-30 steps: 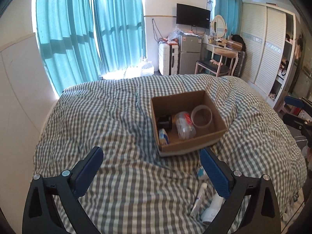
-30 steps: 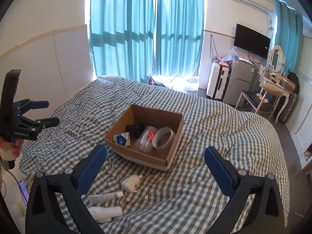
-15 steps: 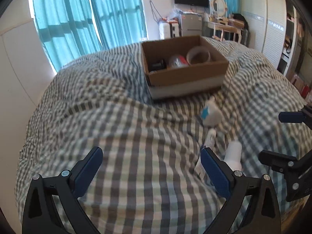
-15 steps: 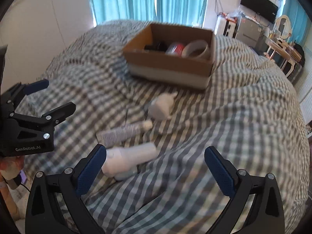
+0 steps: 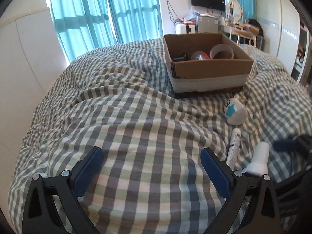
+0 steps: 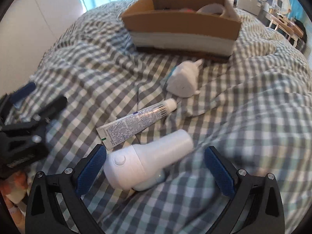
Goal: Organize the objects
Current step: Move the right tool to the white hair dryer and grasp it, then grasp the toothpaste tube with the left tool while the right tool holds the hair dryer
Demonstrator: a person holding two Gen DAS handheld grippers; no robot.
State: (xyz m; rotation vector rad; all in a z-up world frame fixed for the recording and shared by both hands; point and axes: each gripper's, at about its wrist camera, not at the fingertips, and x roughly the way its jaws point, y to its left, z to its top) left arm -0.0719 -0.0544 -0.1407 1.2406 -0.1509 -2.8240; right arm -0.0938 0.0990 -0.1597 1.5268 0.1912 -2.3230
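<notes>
A white bottle lies on the checked bedcover, between the fingers of my open right gripper, closer to the left finger. A white tube lies just beyond it, and a white rounded container with a blue star label lies farther on. A cardboard box holding a tape roll and other items stands behind. My left gripper is open and empty over bare bedcover; the bottle, tube and container lie to its right, the box ahead.
The checked bedcover is rumpled with folds. A white wall panel runs along the left. Blue curtains, a TV, a fridge and a dressing table stand beyond the bed. The left gripper shows at the left edge of the right wrist view.
Both grippers have dropped lower and closer to the bed. My right gripper has moved forward so that the white bottle now lies between its fingers. Both stay open.
</notes>
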